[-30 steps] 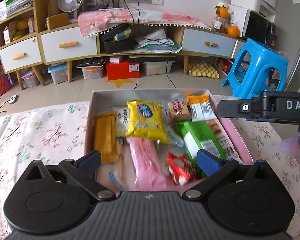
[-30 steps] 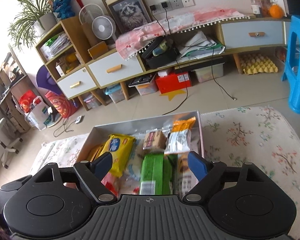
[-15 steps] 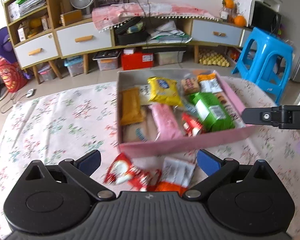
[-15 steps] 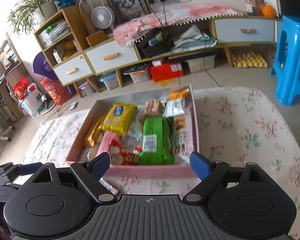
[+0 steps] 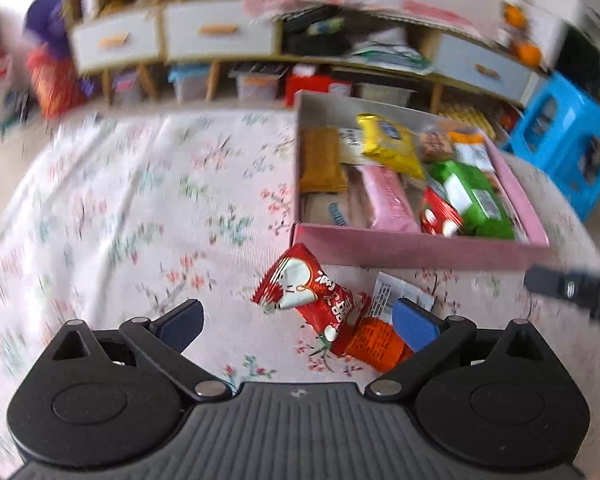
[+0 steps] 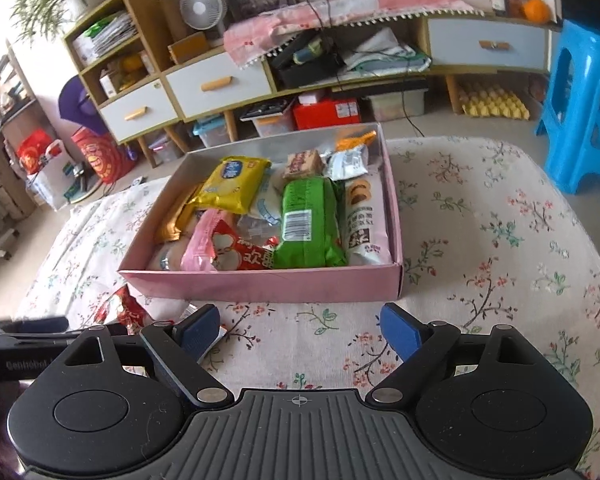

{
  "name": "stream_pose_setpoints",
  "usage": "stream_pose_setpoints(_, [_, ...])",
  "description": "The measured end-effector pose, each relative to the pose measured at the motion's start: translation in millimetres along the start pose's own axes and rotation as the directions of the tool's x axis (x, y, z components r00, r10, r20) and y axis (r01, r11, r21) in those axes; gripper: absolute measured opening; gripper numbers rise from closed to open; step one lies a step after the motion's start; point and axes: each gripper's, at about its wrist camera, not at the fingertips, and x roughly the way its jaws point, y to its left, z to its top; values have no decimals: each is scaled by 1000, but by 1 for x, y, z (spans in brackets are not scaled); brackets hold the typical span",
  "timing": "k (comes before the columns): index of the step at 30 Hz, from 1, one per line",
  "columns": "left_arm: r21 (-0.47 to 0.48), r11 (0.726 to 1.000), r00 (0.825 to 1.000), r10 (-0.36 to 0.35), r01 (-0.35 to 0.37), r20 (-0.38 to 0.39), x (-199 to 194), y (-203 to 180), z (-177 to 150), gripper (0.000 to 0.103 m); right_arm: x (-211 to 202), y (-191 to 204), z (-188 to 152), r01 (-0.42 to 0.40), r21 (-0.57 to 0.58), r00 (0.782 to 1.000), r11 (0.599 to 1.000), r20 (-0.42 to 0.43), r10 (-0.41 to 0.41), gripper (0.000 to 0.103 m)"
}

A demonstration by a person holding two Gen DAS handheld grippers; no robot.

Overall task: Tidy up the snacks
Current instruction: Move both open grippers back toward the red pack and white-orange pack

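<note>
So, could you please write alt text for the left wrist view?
An open left gripper hovers over a red snack packet and an orange-and-white packet lying on a floral tablecloth, just in front of a pink cardboard box filled with assorted snacks.

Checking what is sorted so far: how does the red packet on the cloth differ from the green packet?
The red packet lies outside the pink box, on the floral cloth by its near wall; the green packet is inside the box. The red one overlaps an orange-and-white packet; the green one sits among many snacks. Red shows a cartoon face, green a barcode label. Both are sealed and ungripped.
</note>
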Motion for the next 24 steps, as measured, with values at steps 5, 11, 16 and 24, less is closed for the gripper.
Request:
stream_pose_setpoints(5, [-184,983,1000,-9,7,-9,11,5,3,86,9,-3,-1,-1,42,1000,999,-25,2,89])
stream_pose_setpoints(11, [-258,966,1000,-2,4,11,22,1,2,59,16,2,-4,0,22,999,1000,-39,1,89])
stream_pose_setpoints(16, [-262,965,1000,-8,4,-13,24,6,2,37,21,8,-7,-1,-9,999,1000,-53,1,89])
stream_pose_setpoints(24, [-164,986,996,-32,18,-86,15,17,7,33,26,21,-14,-32,-61,998,998,-62,28,89])
